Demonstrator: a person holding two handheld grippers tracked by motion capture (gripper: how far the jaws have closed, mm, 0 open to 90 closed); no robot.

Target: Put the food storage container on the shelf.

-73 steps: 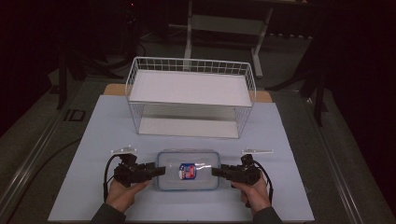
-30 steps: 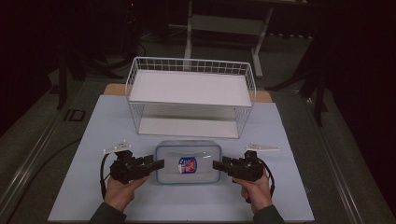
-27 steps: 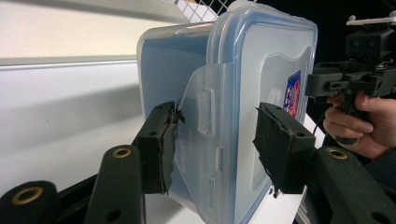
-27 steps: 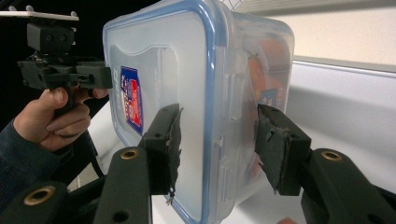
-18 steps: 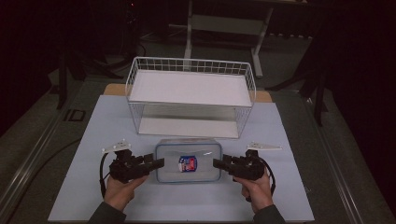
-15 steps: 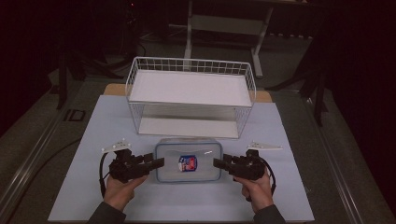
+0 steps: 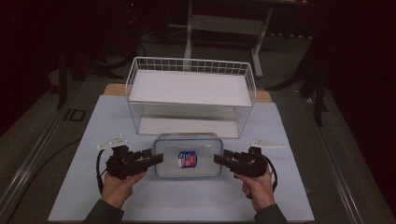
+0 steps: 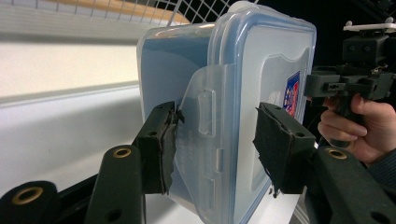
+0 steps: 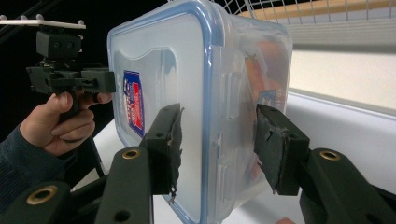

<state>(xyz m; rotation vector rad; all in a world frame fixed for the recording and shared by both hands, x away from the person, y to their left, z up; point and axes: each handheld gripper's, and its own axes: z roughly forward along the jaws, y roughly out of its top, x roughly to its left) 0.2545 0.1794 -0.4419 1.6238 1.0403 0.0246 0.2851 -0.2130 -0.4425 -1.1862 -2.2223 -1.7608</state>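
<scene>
A clear plastic food container [image 7: 187, 157] with a blue-rimmed snap lid and a small red and blue label lies in the near middle of the pale sheet [image 7: 74, 163] that covers the table, just in front of the white wire basket [image 7: 191, 95] that stands at the far side. The left gripper [image 7: 150, 157] comes in from the left at the container's left end, and the right gripper [image 7: 220, 159] comes in from the right at its right end, each held in a hand; the left hand [image 7: 117, 186] and the right hand [image 7: 256, 186] sit at the near edge of the sheet. In the left gripper view the container's end, with its folded-down lid latch [image 8: 205, 140], stands between the two black jaws at a middling spread: one pad [image 8: 163, 144] lies against the container's underside, while the other pad [image 8: 280, 149] stands a little off the lid, so no firm grip shows. In the right gripper view the container's other end is likewise between the jaws at a middling spread; one pad [image 9: 169, 144] lies close on the lid, the other pad [image 9: 278, 144] is near the wall, and whether either presses I cannot tell.
</scene>
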